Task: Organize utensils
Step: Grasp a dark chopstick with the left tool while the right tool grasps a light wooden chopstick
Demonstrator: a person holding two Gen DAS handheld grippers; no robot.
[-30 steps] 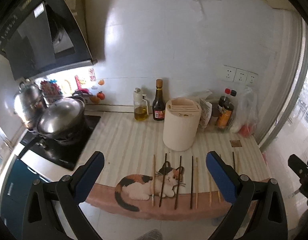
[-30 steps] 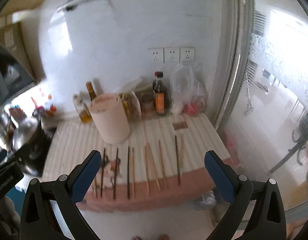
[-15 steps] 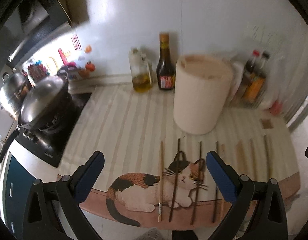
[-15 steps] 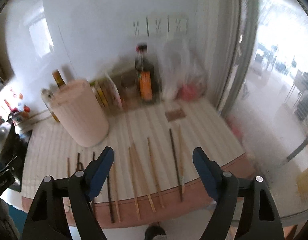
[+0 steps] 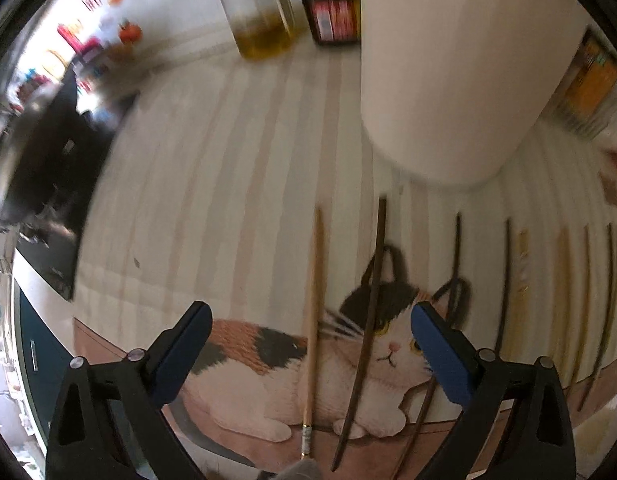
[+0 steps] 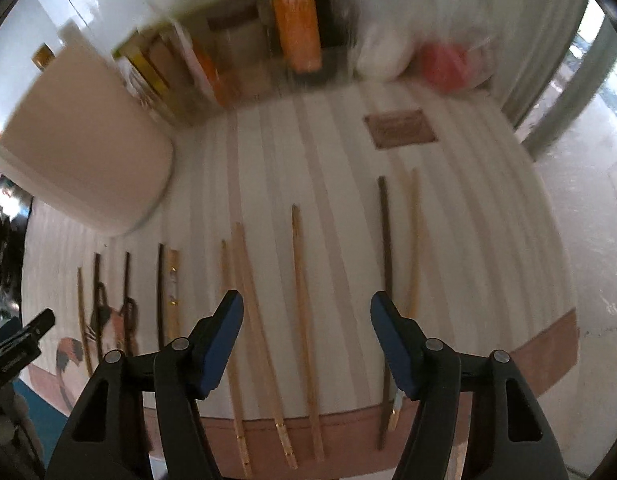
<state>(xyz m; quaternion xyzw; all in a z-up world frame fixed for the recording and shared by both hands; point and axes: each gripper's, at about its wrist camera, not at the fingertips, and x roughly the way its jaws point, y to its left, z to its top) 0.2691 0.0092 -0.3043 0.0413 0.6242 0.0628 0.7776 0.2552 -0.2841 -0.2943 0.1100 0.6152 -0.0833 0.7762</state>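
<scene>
Just under my 2 cameras, both grippers point steeply down at the counter. My left gripper [image 5: 308, 344] has its jaws wide apart and empty, straddling a pale chopstick [image 5: 314, 320] and a dark chopstick [image 5: 370, 312] that lie across the cat picture on the mat [image 5: 244, 344]. My right gripper [image 6: 306, 344] has just been narrowing its jaws, yet they stand apart with nothing pressed between the pads; a light wooden chopstick [image 6: 302, 292] runs up the gap between them, with a close pair of light chopsticks [image 6: 244, 300] by the left finger and a dark one [image 6: 385, 248] beside a pale one by the right finger.

Further out, the rest of the chopsticks lie in a loose row along the front of the striped mat, mostly parallel and apart from each other. Beyond them stands the cream cylindrical holder [image 5: 448, 80], its top out of view here. Bottles and packets [image 6: 296, 16] line the wall behind it.

By my reading the sorting has barely begun: every stick I can see lies on the mat, none gripped. All the picking, pairing and stowing remains.
</scene>
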